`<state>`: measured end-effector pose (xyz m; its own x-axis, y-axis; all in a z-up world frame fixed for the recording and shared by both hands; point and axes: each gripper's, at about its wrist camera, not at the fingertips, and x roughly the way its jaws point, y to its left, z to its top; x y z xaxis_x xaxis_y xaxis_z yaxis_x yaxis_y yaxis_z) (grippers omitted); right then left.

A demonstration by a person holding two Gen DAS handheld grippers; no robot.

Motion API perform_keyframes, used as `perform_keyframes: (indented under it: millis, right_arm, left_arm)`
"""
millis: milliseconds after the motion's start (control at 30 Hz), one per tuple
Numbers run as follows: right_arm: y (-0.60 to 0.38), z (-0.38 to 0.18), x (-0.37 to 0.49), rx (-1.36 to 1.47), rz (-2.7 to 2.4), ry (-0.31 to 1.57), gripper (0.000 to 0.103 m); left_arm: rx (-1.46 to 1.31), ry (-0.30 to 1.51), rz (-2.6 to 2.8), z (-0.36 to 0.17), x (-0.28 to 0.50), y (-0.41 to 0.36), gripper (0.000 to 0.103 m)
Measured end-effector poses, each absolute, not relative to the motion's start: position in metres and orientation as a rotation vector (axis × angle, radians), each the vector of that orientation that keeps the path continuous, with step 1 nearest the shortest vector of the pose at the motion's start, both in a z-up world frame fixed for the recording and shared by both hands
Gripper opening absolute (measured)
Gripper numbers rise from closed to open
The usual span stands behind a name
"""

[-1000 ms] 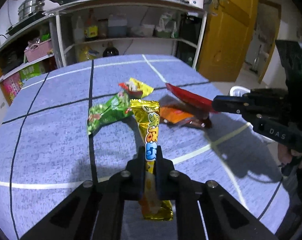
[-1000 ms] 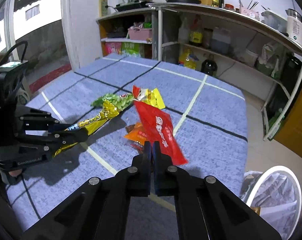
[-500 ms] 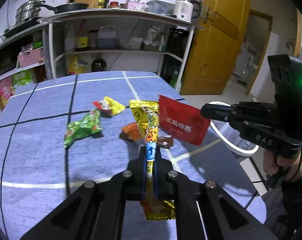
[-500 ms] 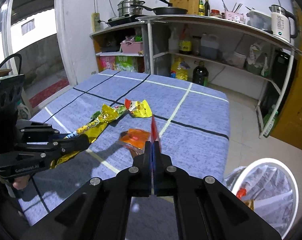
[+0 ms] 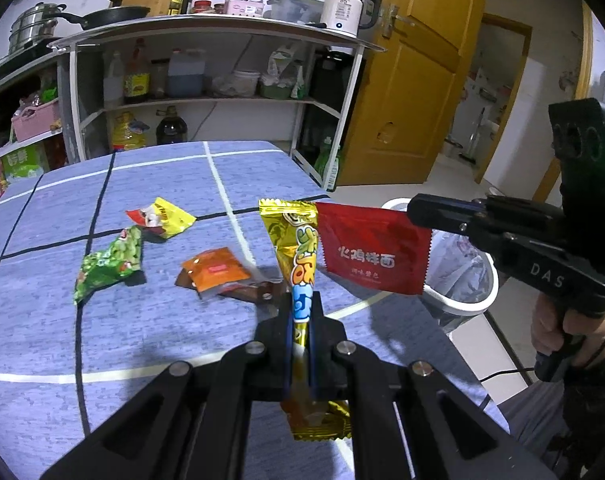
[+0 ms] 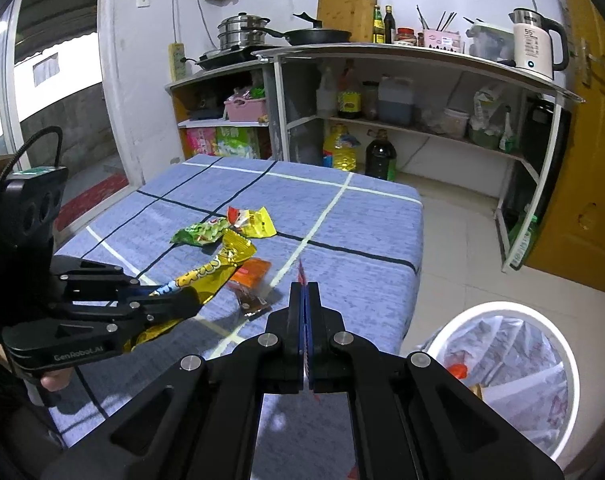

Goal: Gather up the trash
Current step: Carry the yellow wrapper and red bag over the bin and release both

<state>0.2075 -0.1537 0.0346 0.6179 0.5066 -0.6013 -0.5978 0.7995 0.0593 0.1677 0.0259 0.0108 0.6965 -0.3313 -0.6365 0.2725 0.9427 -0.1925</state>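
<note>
Snack wrappers held above the tabletop (image 5: 182, 184), left claw (image 5: 301, 312) pinching a gold wrapper (image 5: 298, 248), right claw (image 6: 305, 300) pinching a red sachet (image 5: 372, 254), lined bin (image 6: 514, 360) beside the tabletop edge.

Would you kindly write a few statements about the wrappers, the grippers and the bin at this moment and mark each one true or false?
1. The left gripper is clamped on a long yellow wrapper. True.
2. The right gripper is open and holds nothing. False: it is shut on a red packet.
3. The green wrapper lies on the blue tablecloth. True.
4. The white bin stands on the table. False: it stands on the floor beside the table.
5. The orange packet is held off the table. False: it lies on the cloth.
</note>
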Motion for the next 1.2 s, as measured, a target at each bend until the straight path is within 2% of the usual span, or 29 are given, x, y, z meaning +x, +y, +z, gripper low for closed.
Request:
perform_keyframes:
  millis: [567, 1200]
  right_arm:
    - [-0.166, 0.048, 0.203, -0.145, 0.622, 0.609, 0.0]
    - [-0.288, 0.046, 0.2, -0.04, 0.419, 0.608, 0.0]
  left_arm:
    - [-0.096, 0.722, -0.362, 0.013, 0.172, 0.01, 0.006]
    - [-0.037, 0.767, -0.532, 0.015, 0.21, -0.105, 0.006]
